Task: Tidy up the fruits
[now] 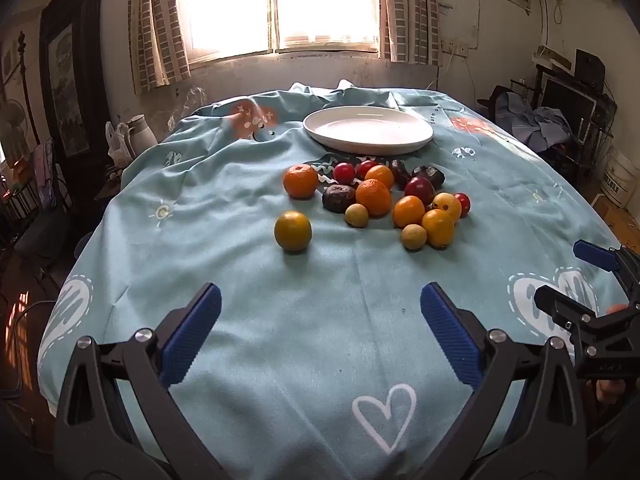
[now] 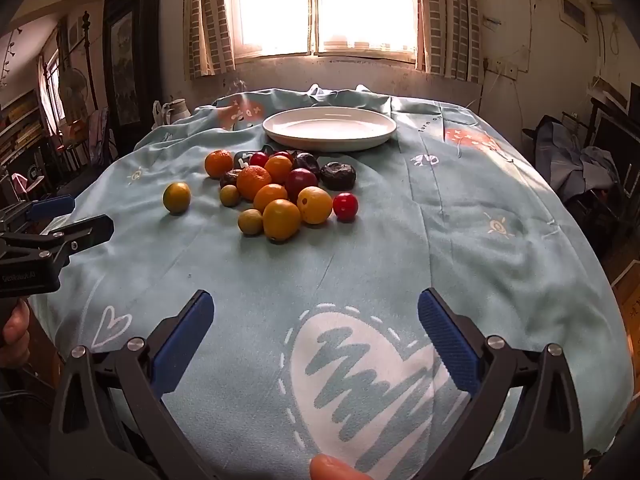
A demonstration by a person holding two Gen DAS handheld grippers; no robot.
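A pile of fruit [image 1: 384,196] [image 2: 280,188] lies mid-table: oranges, red cherry tomatoes, dark wrinkled fruits, small green-yellow ones. One yellow-green fruit [image 1: 293,230] [image 2: 177,197] sits apart to the left of the pile. Behind the pile stands an empty white plate [image 1: 368,130] [image 2: 329,127]. My left gripper [image 1: 320,332] hovers open over bare cloth near the front edge, well short of the fruit. My right gripper [image 2: 315,332] is open too, over a white heart print. Each gripper shows at the edge of the other's view: the right gripper [image 1: 576,276] and the left gripper [image 2: 76,216].
A light blue tablecloth [image 1: 240,280] [image 2: 460,240] with heart prints covers the round table. Behind it are a bright window and curtains. A white jug [image 1: 140,132] stands off the table's left. Furniture and clutter line the right wall. A fingertip [image 2: 332,468] shows at the bottom.
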